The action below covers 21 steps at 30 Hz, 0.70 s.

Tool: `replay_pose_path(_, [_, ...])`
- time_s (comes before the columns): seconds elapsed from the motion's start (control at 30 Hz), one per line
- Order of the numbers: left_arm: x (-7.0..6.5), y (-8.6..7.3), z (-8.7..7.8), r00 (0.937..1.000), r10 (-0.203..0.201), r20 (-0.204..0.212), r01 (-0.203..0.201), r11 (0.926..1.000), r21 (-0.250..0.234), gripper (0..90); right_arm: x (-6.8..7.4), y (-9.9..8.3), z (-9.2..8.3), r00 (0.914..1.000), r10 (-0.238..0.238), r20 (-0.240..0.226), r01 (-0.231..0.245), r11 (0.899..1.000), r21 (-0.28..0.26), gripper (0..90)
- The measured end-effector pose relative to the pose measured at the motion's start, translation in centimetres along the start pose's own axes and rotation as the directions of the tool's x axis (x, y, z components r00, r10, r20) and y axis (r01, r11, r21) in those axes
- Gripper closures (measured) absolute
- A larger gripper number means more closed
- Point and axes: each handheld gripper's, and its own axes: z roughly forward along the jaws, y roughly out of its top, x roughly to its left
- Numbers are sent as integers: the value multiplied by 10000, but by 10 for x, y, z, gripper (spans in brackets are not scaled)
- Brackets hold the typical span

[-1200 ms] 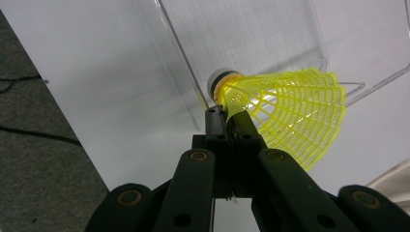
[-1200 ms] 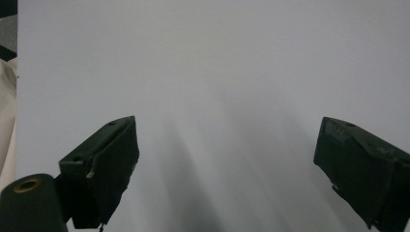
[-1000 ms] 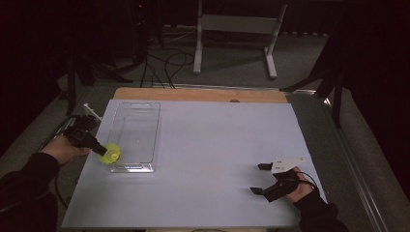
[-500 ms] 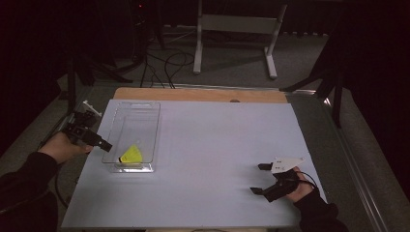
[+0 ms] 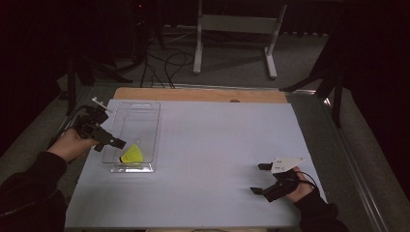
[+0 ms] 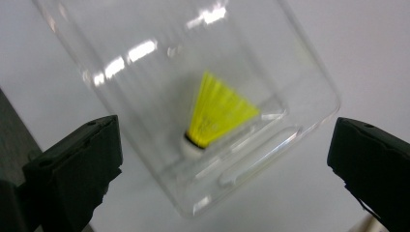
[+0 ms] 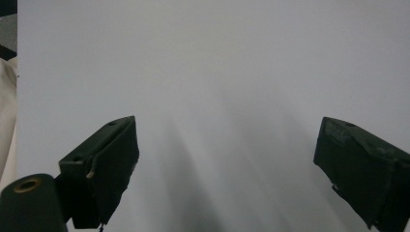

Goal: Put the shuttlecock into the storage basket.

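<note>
Since the earlier high view, the yellow shuttlecock (image 5: 131,154) is no longer pinched at the left claw (image 5: 116,143); it is now lying inside the clear tray (image 5: 140,112), just beyond the claw's tips, while that claw's jaws have just been opening and the hand is lifting back toward the tray's outer side. In the same view the right claw (image 5: 261,179) is resting on the white counter (image 5: 217,145), far off to the side of the left claw, its jaws spread with nothing between them.

Looking along the left claw (image 6: 225,159), both jaws are standing wide apart and the shuttlecock (image 6: 217,116) is lying straight ahead between their lines, cork end nearer the claw, skirt pointing away, inside the near end of the tray (image 6: 309,82). The drop looks finished; to close it out well, the claw should be withdrawing upward and straight back with jaws kept spread, so neither tip is catching the tray wall or nudging the light shuttlecock.

Along the right claw (image 7: 227,159), the jaws are spread over bare counter (image 7: 217,58), touching nothing.

No brand, label or legible writing is appearing on the shuttlecock, tray or counter; a faint mark on the skirt is too blurred to read.
</note>
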Motion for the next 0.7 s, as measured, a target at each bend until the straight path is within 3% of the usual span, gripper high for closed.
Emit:
replay_pose_path(0.17, [-12,7,3,9981,555,249,-544,9975,-441,0,0,0,0,10000,1,11,-1,10000,14,88])
replay_pose_path(0.3, [-21,13,6,9933,1099,370,-1058,9895,-986,0,0,0,1,10000,19,6,-19,10000,1,89])
replay_pose_path(0.33, [-24,14,8,9895,1404,328,-1364,9853,-1032,0,0,0,0,10000,43,3,-43,10000,-13,89])
replay_pose_path(0.43, [-31,17,10,9829,1810,327,-1750,9749,-1374,0,-1,-1,0,10000,83,23,-83,10000,-32,89])
replay_pose_path(0.47, [-34,18,11,9789,2022,285,-1954,9681,-1565,0,-1,-1,0,10000,88,29,-88,10000,-31,88])
replay_pose_path(0.63, [-45,23,13,9663,2544,402,-2406,9472,-2120,0,-1,-2,0,9999,103,47,-103,9999,11,88])
replay_pose_path(0.7, [-52,25,13,9589,2815,365,-2656,9349,-2354,0,-1,-2,0,9999,105,53,-105,9999,40,88])
